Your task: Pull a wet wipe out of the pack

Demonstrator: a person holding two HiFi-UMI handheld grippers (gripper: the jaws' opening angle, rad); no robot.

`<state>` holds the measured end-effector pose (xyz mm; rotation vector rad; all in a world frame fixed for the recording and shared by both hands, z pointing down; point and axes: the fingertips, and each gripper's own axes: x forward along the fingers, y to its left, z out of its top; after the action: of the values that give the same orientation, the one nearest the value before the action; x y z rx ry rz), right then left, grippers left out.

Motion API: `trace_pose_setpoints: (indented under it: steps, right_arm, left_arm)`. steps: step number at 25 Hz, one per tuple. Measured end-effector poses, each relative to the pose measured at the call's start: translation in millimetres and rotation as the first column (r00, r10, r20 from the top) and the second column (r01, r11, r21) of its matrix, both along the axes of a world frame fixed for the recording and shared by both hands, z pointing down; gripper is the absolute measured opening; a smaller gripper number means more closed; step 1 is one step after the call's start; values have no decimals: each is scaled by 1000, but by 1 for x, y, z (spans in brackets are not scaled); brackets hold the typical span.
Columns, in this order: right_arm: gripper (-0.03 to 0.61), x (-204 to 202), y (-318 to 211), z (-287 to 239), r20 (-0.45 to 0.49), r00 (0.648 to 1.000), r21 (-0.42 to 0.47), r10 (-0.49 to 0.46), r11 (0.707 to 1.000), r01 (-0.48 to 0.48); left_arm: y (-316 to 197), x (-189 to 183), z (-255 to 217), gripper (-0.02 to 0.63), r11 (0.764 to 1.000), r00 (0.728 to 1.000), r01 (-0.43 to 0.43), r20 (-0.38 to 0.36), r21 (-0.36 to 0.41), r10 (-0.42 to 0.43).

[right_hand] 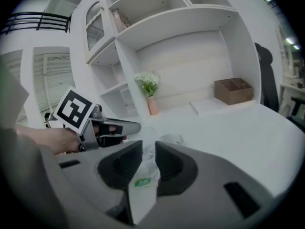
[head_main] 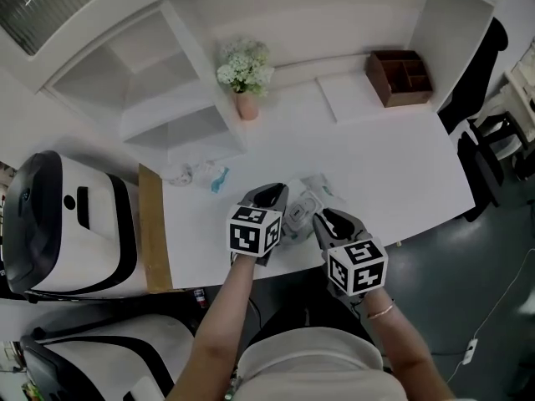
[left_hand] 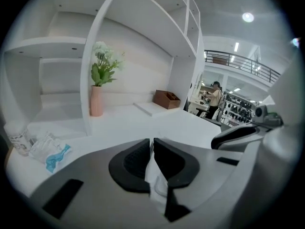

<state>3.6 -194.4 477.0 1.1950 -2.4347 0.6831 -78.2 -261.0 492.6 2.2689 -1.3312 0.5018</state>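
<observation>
At 9 o'clock from the work stands a white appliance (head_main: pixel 75 224) with a black face, and a wooden board (head_main: pixel 153 241) lies along the surface's edge beside it; at 10 o'clock a crumpled wrapper (head_main: pixel 209 176) with a blue scrap lies out of the way.

The left gripper (left_hand: pixel 151 144) is pinched nearly closed on a thin white sheet (left_hand: pixel 151 166); I take it for the wet wipe's leading edge, though it could be the pack's flap. A narrow bite suits something that thin.

The pack (head_main: pixel 303 207) sits between the two tools, near the front edge of the surface (head_main: pixel 393 165); the right gripper (right_hand: pixel 144 151) clamps its green-labelled end, I'd say to anchor it so the pull draws out the sheet and does not drag the pack along.

At 12 o'clock a pink vase (head_main: pixel 247 105) of white flowers stands against the white shelving (head_main: pixel 167 90); at 2 o'clock sits a wooden box (head_main: pixel 399 77); at 3 o'clock a dark chair (head_main: pixel 485 149) stands off the surface's end. Beyond is a bright hall with a railed balcony and a person standing well away.
</observation>
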Motion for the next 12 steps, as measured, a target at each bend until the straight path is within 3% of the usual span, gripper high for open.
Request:
trace_pose_setpoints:
  steps: [12]
  right_arm:
    - [72, -10, -14, 13, 0, 999, -59, -38, 998, 37]
  left_arm:
    - [-19, -18, 24, 41, 992, 993, 103, -50, -74, -107]
